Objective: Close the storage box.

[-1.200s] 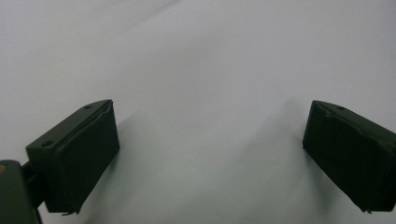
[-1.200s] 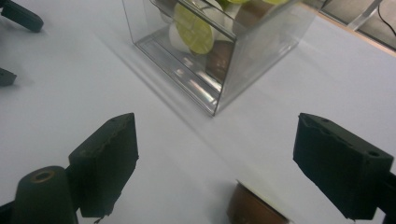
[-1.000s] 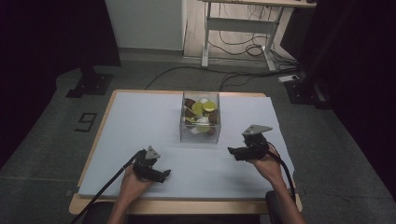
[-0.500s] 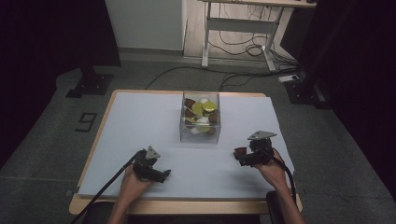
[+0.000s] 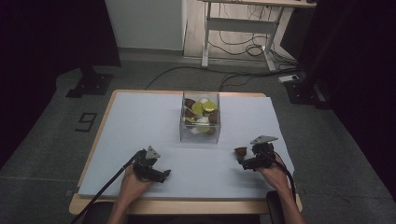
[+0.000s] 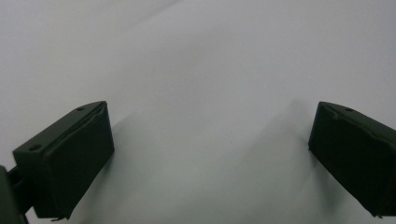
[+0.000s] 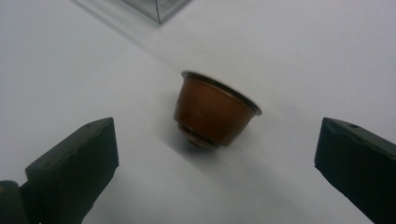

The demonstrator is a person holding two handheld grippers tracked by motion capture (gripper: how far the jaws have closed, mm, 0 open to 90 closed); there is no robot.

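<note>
Broadly, the desk (image 5: pixel 116 140) is a pale sheet over a wooden top whose edge shows as a thin strip along the near, left and far sides. Most of its surface lies bare: the whole left half, the far corners and the wide stretch between the two grippers hold nothing.

A clear box (image 5: pixel 200 117) stands near the middle of the far edge, just right of centre, well apart from every corner. It holds a heap of small capsules (image 5: pixel 203 107), brown, yellow-green and white, loosely piled; how many there are cannot be told. One bottom corner of the box shows at the top of the right gripper view.

The left gripper (image 5: pixel 156 173) rests low toward the near left part of the desk, held by the person's left hand (image 5: pixel 131 179), its cable trailing off over the near edge. Its fingers (image 6: pixel 70 158) are spread wide with only bare sheet between them.

The right gripper (image 5: pixel 243 161) sits toward the near right corner, held by the right hand (image 5: pixel 271 172), with free sheet between it and the right edge. Its fingers (image 7: pixel 74 163) are also spread wide and grasp nothing.

A single brown capsule (image 7: pixel 212 112) stands on the sheet just beyond those fingers, wide rim up and narrow end down, slightly tilted. It touches neither finger, lying between the right gripper and the box, near the former.
</note>
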